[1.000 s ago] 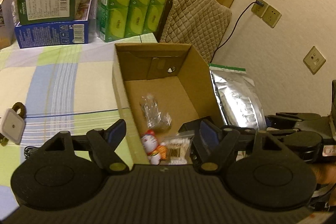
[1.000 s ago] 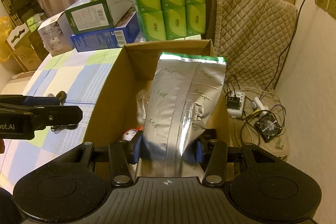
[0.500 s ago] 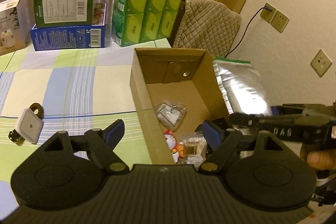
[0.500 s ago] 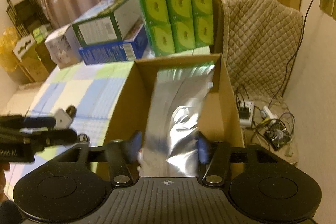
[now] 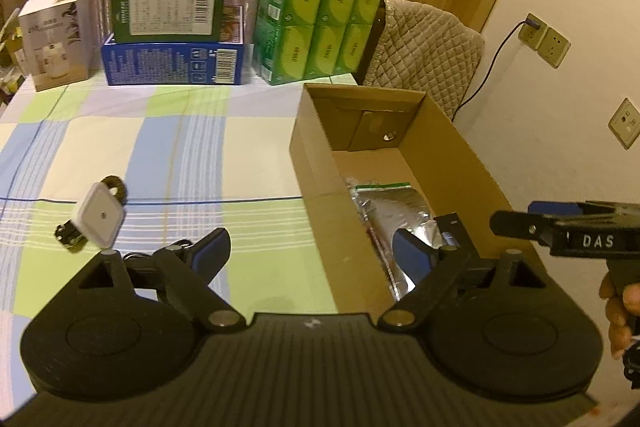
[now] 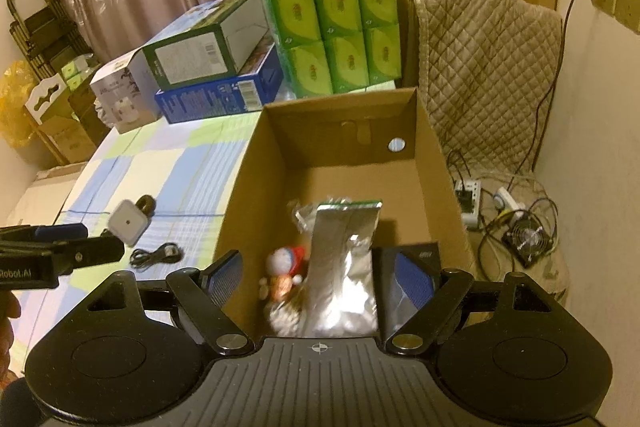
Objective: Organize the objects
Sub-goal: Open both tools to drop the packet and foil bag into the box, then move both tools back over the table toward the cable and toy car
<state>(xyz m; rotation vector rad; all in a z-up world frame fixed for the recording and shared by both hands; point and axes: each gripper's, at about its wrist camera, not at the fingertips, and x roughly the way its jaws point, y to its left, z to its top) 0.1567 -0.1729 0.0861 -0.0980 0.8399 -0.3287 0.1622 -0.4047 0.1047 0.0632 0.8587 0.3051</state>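
Right tongs [image 6: 318, 277] opening, blue pads spread wide, nothing pinched. They hang over the near end of the cardboard box [image 6: 438, 163], lower centre of the right wrist frame. Silver foil pouch [image 6: 344, 267] lies inside the box, green zip strip at its far end, free of both pads. Left of the pouch in the box: small red-and-white toy figure [image 6: 286, 267] and a clear crinkled bag [image 6: 302, 213]. A dark flat item [image 6: 408, 251] sits on its right, partly behind the right pad.

Left tongs [image 5: 312, 253] also opening, pads spread, empty. One pad is over the checked cloth surface [image 5: 120, 131], the other over the box interior, so they straddle the box's left wall in the lower half of the left wrist frame. Pouch visible there too [image 5: 394, 211], inside the box.

On the surface, left of the box: white square device [image 5: 100, 217] with a dark strap, and a coiled black cable [image 6: 154, 253] nearer the camera. Far edge, upper frame: green carton pack [image 5: 320, 17], green box [image 5: 172, 7] stacked on a blue box [image 5: 172, 65], white box [image 5: 56, 39] at upper left.

Right edge of the left wrist frame: the other tongs' black body and a hand [image 5: 618, 311] gripping it.
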